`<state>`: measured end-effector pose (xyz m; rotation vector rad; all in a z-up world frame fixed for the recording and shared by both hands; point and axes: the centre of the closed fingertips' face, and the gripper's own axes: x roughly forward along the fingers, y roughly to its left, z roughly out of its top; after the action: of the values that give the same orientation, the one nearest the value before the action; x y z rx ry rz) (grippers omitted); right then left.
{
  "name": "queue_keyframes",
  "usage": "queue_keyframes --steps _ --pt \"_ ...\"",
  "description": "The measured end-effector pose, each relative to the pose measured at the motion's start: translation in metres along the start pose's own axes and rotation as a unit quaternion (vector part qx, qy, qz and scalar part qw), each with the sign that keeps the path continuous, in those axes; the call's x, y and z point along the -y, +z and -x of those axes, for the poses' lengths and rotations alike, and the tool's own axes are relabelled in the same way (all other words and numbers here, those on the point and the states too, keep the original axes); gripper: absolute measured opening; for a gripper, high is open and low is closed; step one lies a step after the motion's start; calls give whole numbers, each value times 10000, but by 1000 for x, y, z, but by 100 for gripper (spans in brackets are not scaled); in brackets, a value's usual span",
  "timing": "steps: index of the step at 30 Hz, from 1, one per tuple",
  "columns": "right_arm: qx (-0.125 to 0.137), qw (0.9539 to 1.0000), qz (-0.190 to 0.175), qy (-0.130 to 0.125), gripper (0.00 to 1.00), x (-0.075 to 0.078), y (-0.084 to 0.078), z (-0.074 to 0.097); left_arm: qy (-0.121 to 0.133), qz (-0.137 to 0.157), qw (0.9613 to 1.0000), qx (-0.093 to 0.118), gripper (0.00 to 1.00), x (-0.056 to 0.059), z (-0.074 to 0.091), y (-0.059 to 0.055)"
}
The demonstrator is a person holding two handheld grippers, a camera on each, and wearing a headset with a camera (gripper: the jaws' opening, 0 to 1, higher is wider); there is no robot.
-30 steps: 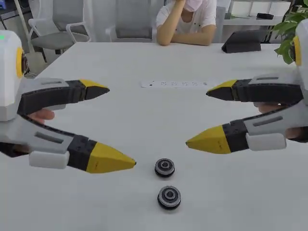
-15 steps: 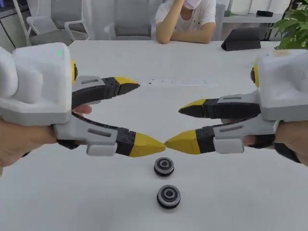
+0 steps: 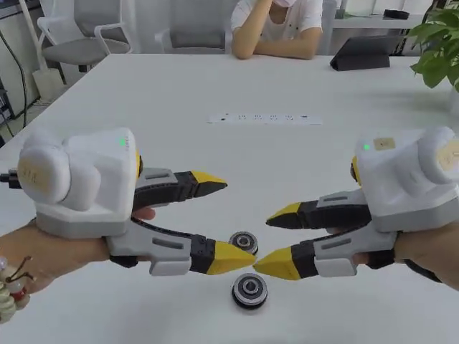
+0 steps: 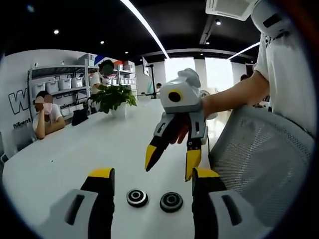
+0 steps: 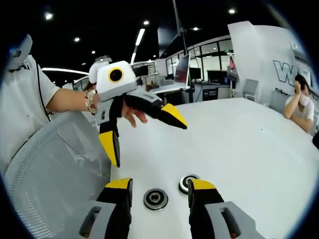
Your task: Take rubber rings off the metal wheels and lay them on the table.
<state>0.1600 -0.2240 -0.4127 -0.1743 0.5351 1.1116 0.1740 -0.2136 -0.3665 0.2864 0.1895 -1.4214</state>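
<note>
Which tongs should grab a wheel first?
Left, likely. The left tongs are open, with far wheel and near wheel both framed between their jaws. The right tongs, also open, have the far wheel partly behind one jaw.

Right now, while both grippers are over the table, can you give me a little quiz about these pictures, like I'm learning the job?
1. True or false: the left gripper is shut tight.
2. How many metal wheels lie on the table? A one, B two, C four.
3. Fill in the missing word: beyond the wheels, further up the table, lies a white ____ strip.

Key: 1 false, its jaws stand wide open with nothing between them. 2 B. 3 power, it is the power strip.
</note>
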Motion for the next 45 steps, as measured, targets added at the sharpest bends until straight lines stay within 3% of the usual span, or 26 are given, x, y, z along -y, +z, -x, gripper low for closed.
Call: queue_keyframes --steps 2,5,6,7,10,14,17,23,28,35,45 --pt "-82 9999 -30 56 40 -3 -7 -3 15 144 9999 69 57 1 -2 -3" --pt "-318 9994 -64 87 35 -3 -23 -6 -89 134 9998 -83 54 8 -6 -11" --pt "-569 9983 -86 81 34 -2 -35 -6 -122 76 9997 -184 53 10 -8 -16" --pt "-647 9978 -96 96 33 -3 -40 -7 -136 61 9997 -206 53 11 -9 -18" --pt "-704 9974 -119 130 32 -3 -47 -10 -298 21 9991 -316 51 21 -14 -24" --pt "-773 9969 -92 119 30 -5 -50 -13 -475 -86 9975 -514 47 31 -19 -35" --pt "-867 9961 -64 122 30 -6 -54 -15 -493 -105 9966 -651 41 31 -23 -45" --pt "-812 9966 -81 97 27 -6 -54 -17 -549 -49 9947 -864 36 36 -28 -61" --pt "-893 9960 -49 94 26 -6 -58 -19 -509 125 9943 -930 28 35 -32 -69" --pt "-1007 9948 -12 147 24 -10 -63 -23 -398 117 9939 -1025 19 33 -34 -78" --pt "-950 9954 -24 87 23 -8 -61 -25 -394 93 9931 -1098 13 35 -36 -84"
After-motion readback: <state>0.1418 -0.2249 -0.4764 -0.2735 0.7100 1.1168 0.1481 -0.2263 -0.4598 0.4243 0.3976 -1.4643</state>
